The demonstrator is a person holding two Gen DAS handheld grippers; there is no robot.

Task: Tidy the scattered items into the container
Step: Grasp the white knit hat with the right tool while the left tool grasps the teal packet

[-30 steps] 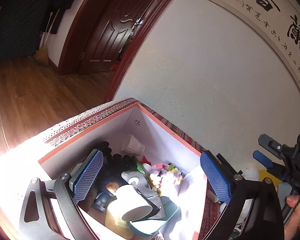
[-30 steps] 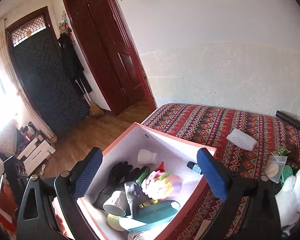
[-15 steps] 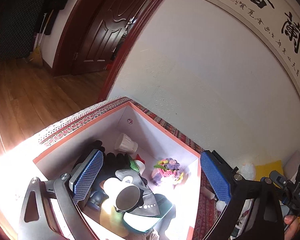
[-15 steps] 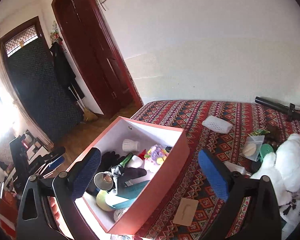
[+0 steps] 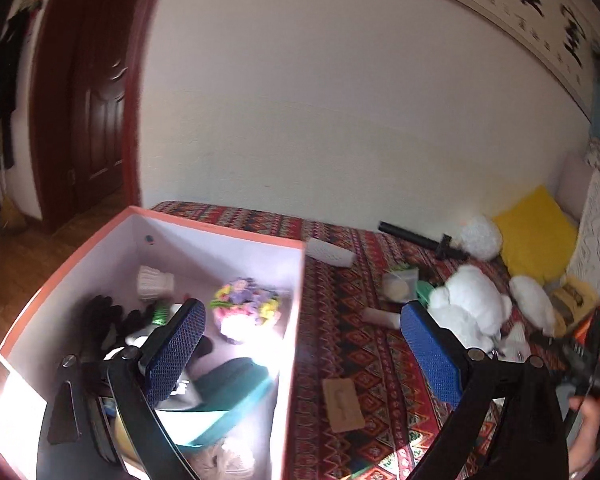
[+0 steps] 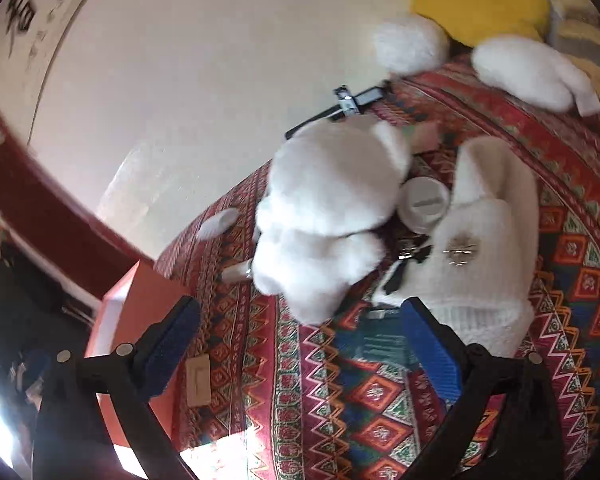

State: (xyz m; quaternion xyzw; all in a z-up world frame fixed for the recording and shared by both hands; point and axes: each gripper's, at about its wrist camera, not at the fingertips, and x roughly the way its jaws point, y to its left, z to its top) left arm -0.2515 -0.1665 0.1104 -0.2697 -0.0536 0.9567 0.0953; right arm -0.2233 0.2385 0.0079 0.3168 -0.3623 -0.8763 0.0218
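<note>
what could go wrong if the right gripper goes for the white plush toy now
The right gripper is open with nothing between its fingers. The white plush toy is bulky and soft, so a pinch may slip off the fur. It crowds the white jar, which a lift could knock.

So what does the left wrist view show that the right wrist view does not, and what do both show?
Only the left wrist view looks into the box: black gloves, a flower toy and a teal case lie inside, and a white basket rests just behind it.

Only the right wrist view shows the white knitted mitten and the round white lid beside it.

Both show the white plush toy, the black rod, the tan card, the patterned cloth and open fingers.
</note>
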